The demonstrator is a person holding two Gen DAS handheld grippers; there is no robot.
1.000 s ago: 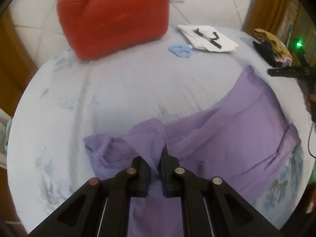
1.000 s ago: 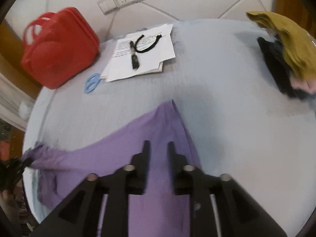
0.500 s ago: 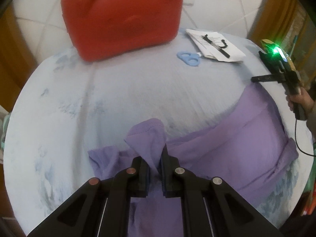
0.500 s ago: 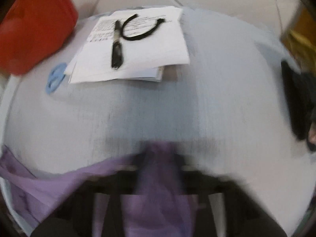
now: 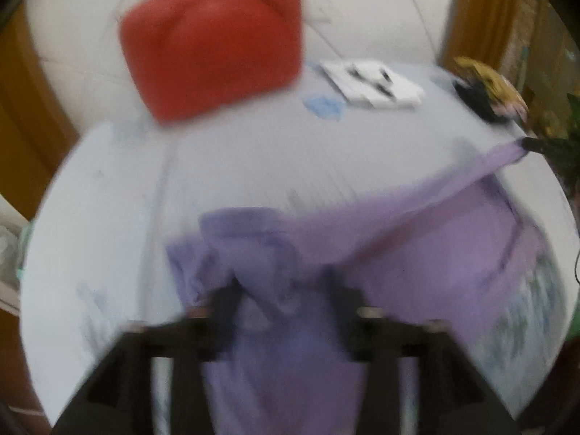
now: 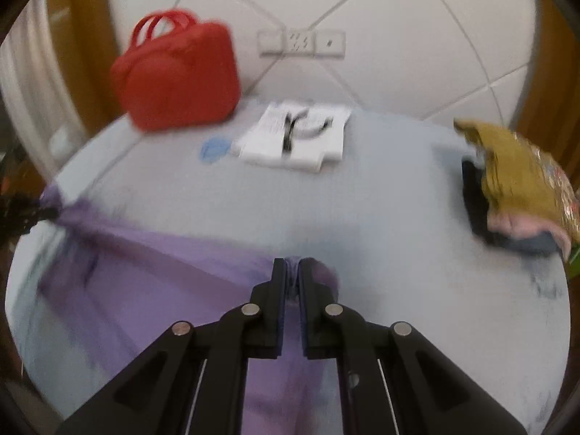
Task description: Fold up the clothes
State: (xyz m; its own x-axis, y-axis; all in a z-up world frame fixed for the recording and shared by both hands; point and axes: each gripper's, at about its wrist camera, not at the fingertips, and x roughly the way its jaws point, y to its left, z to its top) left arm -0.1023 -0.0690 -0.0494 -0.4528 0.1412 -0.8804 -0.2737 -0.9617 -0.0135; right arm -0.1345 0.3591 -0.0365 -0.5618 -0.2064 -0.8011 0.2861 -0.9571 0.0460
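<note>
A purple garment [image 5: 427, 253] lies on the pale blue tablecloth [image 5: 235, 159], one edge lifted and stretched taut between my two grippers. My left gripper [image 5: 281, 286] is blurred, with a bunched purple fold between its fingers. In the right wrist view, my right gripper [image 6: 291, 268] is shut on the garment's [image 6: 145, 275] other corner, and the cloth runs left to the far gripper [image 6: 32, 214]. The right gripper also shows in the left wrist view [image 5: 533, 143].
A red bag [image 6: 177, 72] stands at the back left. White papers with a pen [image 6: 293, 137] and blue scissors [image 6: 214, 148] lie mid-back. A pile of folded clothes [image 6: 514, 185] sits at the right edge. A white wall with sockets [image 6: 301, 41] lies behind.
The right gripper shut on the garment's corner and both grippers lifted, pulling the top edge taut. Both cameras tilted up, showing more wall.
</note>
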